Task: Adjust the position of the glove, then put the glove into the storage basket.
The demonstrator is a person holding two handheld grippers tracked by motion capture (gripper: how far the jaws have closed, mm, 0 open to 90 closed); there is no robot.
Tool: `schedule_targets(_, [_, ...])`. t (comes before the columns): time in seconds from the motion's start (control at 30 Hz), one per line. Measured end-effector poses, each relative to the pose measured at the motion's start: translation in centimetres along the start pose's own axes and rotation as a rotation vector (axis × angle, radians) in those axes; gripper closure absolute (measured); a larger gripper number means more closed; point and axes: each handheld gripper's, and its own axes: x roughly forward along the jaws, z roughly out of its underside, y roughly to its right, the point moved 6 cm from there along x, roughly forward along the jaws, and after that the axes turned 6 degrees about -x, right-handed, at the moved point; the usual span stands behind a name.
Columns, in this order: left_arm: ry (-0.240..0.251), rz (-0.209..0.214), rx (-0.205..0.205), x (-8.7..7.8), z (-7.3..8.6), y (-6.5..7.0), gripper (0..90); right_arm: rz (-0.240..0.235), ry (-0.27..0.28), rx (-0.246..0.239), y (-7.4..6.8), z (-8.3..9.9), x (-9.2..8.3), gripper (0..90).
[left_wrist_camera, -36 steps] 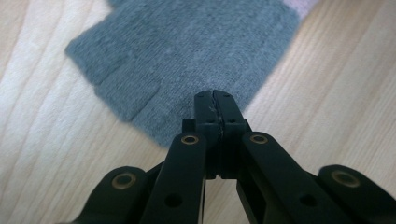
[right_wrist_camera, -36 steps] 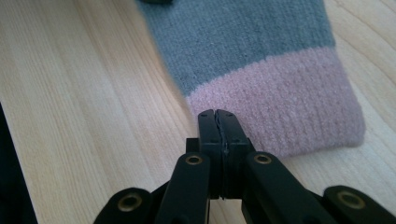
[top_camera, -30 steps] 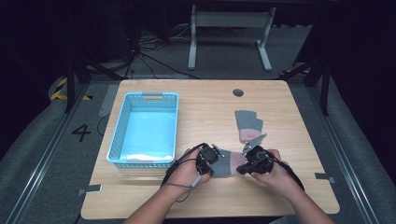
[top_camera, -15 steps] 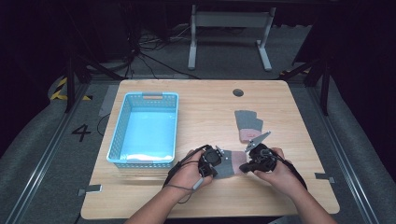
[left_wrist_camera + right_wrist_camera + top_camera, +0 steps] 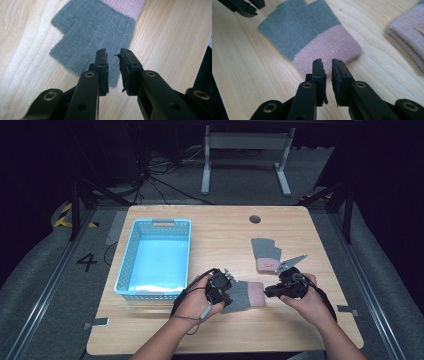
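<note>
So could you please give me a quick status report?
Both claws just opened, left, right, nothing between. Near glove flat on table. Nothing in the way.

On the worktop [image 5: 220, 227] the blue basket [image 5: 156, 257] walls off the left side. Bare wood runs wide along the far edge and between basket and gloves — an easy lane. The near glove [image 5: 245, 295] lies flat between both grippers; a second glove [image 5: 265, 254] lies just beyond it, right of centre.
</note>
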Motion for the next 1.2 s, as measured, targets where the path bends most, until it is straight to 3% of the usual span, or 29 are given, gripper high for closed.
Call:
schedule_targets(0.33, [0.027, 0.007, -0.039, -1.6, 0.0, -0.7, 73.3, 0.038, 0.043, 0.041, 0.8, 0.1, -1.1, 78.3])
schedule_targets(0.9, [0.029, 0.021, -0.061, -3.1, 0.5, -1.0, 70.6, 0.058, 0.066, 0.078, 1.9, -0.6, -2.1, 72.9])
schedule_targets(1.2, [0.045, 0.018, -0.088, -4.0, 1.3, -1.3, 68.9, 0.138, 0.051, 0.102, 4.2, -2.5, -3.1, 64.5])
